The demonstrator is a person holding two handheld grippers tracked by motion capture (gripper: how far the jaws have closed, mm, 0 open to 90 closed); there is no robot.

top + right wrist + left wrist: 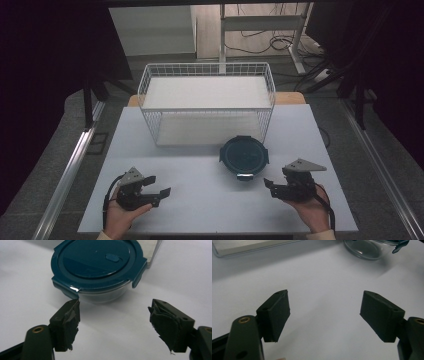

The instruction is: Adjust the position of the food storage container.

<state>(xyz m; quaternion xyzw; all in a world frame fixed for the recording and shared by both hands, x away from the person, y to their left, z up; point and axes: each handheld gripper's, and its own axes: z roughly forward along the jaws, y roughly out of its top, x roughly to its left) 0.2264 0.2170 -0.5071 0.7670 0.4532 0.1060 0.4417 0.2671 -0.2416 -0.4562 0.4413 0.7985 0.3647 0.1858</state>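
teal round lid [96,258], clear glass bowl [105,293], white wire basket [207,102]

We see the left gripper [324,312] with jaws spread apart over the white table [322,277], nothing between them. At upper right sits a clear glass container [364,248] with a teal lid clip [400,245]; at upper left, a tray edge [242,247].

Lidded container [244,156] on table [200,200], just before wire basket [207,102], toward its right
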